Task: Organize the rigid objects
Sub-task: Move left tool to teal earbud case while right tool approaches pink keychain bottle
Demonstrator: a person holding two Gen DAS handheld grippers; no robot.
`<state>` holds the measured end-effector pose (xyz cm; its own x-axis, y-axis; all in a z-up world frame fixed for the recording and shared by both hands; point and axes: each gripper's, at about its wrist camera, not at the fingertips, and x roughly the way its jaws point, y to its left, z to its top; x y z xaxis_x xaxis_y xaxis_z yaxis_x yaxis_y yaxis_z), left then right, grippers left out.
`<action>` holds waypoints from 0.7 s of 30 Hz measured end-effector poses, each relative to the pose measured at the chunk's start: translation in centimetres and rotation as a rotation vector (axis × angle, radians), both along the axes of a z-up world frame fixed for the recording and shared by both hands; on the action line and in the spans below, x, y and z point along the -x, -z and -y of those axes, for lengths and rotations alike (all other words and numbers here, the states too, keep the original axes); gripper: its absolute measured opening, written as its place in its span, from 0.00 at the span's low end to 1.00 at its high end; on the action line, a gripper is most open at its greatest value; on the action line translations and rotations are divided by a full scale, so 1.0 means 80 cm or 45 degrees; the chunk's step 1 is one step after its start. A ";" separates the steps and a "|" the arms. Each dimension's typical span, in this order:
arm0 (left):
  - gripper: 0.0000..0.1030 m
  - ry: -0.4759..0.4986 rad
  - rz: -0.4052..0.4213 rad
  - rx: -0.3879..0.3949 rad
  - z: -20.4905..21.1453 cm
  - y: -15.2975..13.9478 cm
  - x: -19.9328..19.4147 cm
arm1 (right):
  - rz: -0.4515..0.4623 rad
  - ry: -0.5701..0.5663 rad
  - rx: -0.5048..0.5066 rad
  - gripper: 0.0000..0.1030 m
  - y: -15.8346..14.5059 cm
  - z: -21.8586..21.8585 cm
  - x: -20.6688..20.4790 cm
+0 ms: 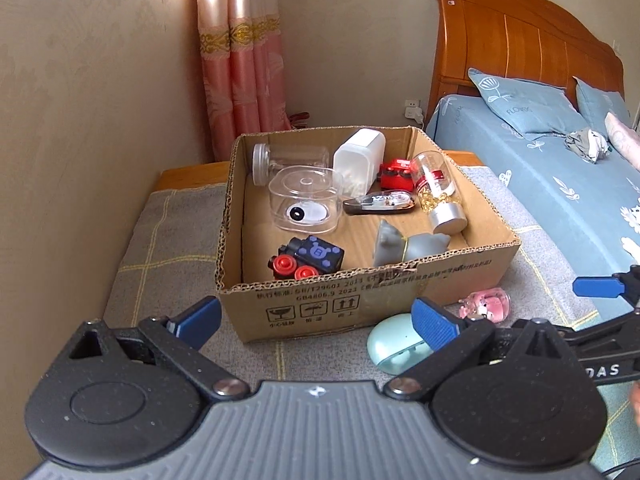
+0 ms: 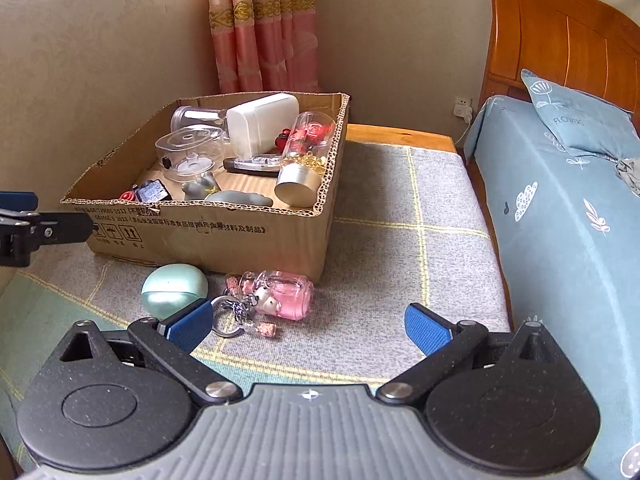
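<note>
Left tool (image 1: 316, 320) fills the bottom of the left wrist view, blue pads spread wide, nothing between them. Right tool (image 2: 308, 326) fills the bottom of the right wrist view, also spread wide and holding nothing. Its left pad sits just in front of the keyring (image 2: 230, 320); can't tell whether they touch.

Just past the tools, on the grey checked blanket (image 2: 384, 248), two things are outside the box. A mint green oval case (image 2: 174, 288) lies lower centre-left in the right view, close against the box front. Beside it to the right lies a pink bottle charm (image 2: 286, 294) on its side, tied to the keyring with tiny pink vials.

Middle of both frames: open cardboard box (image 1: 360, 300), printed front wall facing the tools. Inside, near the front wall, a black toy with red wheels (image 1: 304, 258) at left and a grey figure (image 1: 404, 246) lying at right. Behind them a clear round container (image 1: 306, 200) with a black-and-white disc inside, a dark flat gadget (image 1: 378, 204), and a glass tube with silver cap (image 1: 438, 192) lying on its side, gold bits and something red in it. At the back wall: clear jar (image 1: 288, 160) on its side, white container (image 1: 360, 158) tilted, red toy (image 1: 396, 174).

Far back: pink curtain (image 1: 240, 60) upper centre, wooden headboard (image 1: 520, 36) and blue bed (image 1: 540, 184) at right.
</note>
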<state>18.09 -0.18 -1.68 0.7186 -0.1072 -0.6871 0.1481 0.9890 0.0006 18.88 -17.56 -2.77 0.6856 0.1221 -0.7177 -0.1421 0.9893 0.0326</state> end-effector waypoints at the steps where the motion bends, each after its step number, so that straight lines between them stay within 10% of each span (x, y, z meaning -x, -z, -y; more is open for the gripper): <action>1: 0.98 -0.006 -0.003 0.004 -0.003 0.002 0.001 | 0.006 -0.002 0.008 1.00 0.004 -0.007 -0.005; 21: 0.98 0.079 -0.088 -0.080 0.028 0.040 0.002 | -0.061 0.139 0.105 1.00 0.064 0.011 -0.040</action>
